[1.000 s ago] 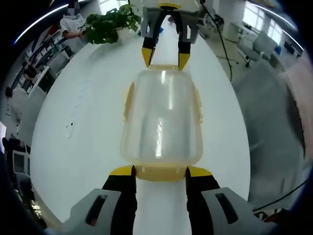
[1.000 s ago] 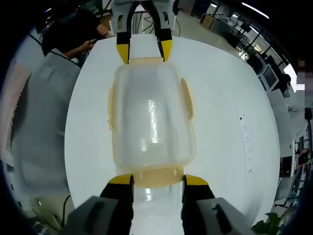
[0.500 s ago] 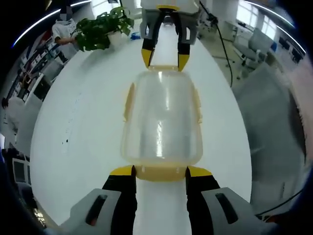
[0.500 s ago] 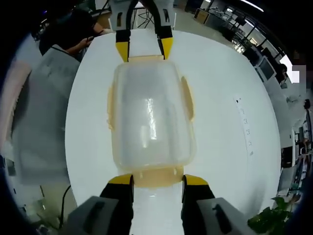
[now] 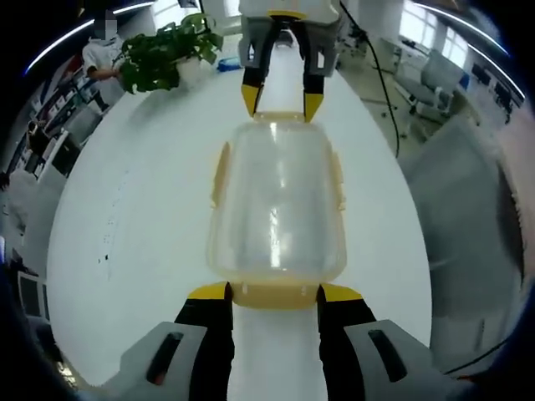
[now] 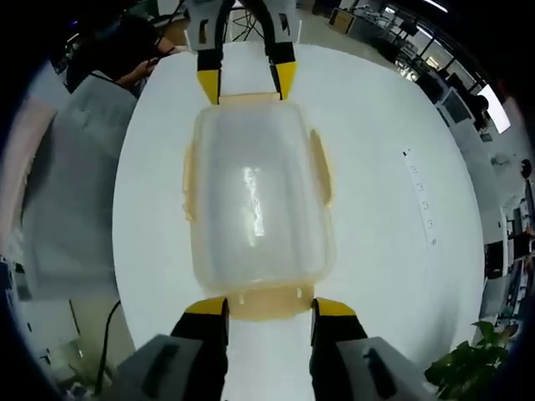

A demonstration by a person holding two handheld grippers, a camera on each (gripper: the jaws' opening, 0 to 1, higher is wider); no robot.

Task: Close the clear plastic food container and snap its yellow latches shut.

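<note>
In the left gripper view my left gripper (image 5: 273,292) stands with jaws spread, tips on the container's (image 5: 278,200) near yellow end latch (image 5: 276,294); the container lies lid-on on the white table (image 5: 150,225), the right gripper (image 5: 282,98) at its far end. Uneven pressing could skid it. A potted plant (image 5: 163,54) sits beyond it. In the right gripper view my right gripper (image 6: 269,307) is likewise spread on its own end latch (image 6: 269,302), and a person's grey sleeve (image 6: 71,192) shows beside the container.

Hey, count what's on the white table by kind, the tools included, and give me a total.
Clear plastic containers: 1
Yellow latches: 4 (near end, far end, sides)
Tools: 2 (left tool, right tool)
Potted plants: 1
Total: 8
</note>
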